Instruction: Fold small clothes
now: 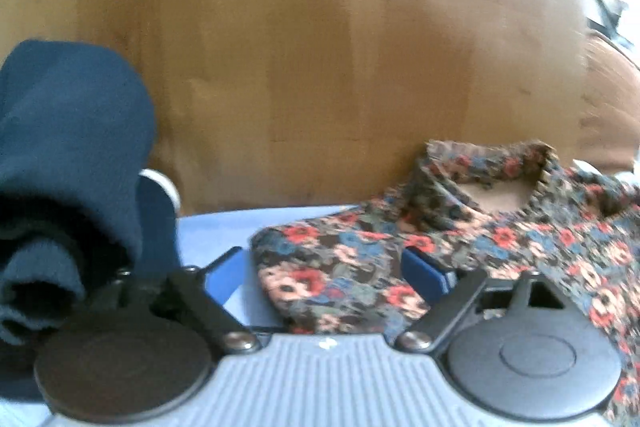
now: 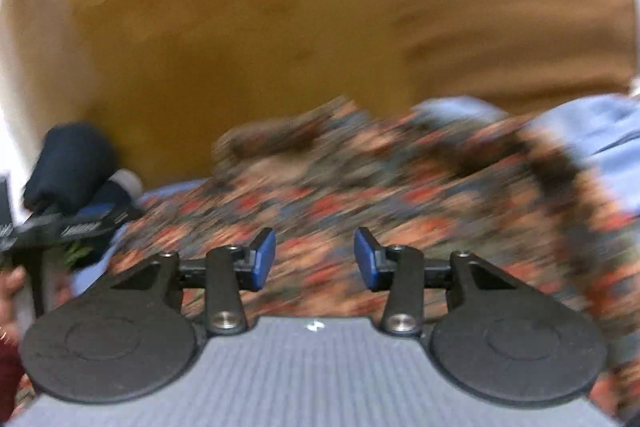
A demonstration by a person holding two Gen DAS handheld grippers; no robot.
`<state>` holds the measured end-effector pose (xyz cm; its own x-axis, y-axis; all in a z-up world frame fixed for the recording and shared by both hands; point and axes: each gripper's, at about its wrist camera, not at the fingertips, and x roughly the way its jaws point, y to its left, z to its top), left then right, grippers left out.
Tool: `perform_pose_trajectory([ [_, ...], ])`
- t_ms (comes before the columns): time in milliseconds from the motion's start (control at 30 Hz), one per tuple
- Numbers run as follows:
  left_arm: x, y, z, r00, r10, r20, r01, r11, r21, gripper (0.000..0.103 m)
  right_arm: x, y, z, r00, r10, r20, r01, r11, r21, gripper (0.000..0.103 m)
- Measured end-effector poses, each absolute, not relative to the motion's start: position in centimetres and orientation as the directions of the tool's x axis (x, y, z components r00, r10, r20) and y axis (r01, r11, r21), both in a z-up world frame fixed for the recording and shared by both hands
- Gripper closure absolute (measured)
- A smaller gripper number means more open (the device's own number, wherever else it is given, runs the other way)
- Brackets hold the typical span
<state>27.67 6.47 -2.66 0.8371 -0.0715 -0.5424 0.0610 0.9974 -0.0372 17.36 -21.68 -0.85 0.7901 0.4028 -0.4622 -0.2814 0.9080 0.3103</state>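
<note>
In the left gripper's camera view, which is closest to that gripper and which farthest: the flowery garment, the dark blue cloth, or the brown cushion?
1. Flowery garment: lies between the fingers of the left gripper.
2. Dark blue cloth: bunched just off to the left side.
3. Brown cushion: far right, well beyond the garment's collar.

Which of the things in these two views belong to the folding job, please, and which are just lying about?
Part of the job:
- floral garment, a flap of it between the left gripper's fingers
- left gripper
- right gripper, open above the floral cloth
- light blue cloth under the garment

Lying about:
- dark blue fleece, bunched at the left
- brown cushion behind
</note>
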Motion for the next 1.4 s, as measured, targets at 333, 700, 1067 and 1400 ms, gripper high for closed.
perform_pose_trajectory([
  [333,28.9,8.6,-4.2,0.777,-0.08,-0.625,0.011,0.993,-0.115,0.094,18.1,-18.6,-4.1,0.755,0.465,-0.461,-0.32,0.876,0.36,0.041],
  [700,29.8,8.3,-4.9,0.787,0.043,-0.615,-0.054,0.999,0.001,0.094,18.8,-18.7,-3.7,0.739,0.486,-0.466,-0.317,0.862,0.396,0.036],
  [1067,25.5,6.0,-1.2,0.902,0.078,-0.425,-0.052,0.996,0.072,0.053,18.0,-20.7,-2.8,0.748,0.495,-0.442,-0.275,0.838,0.472,0.031],
  [1400,23.9,0.9,-2.7,0.839,-0.223,-0.497,0.299,0.951,0.078,0.05,1.1,-35.0,1.5,0.913,0.032,-0.406,0.105,0.945,0.311,0.031],
])
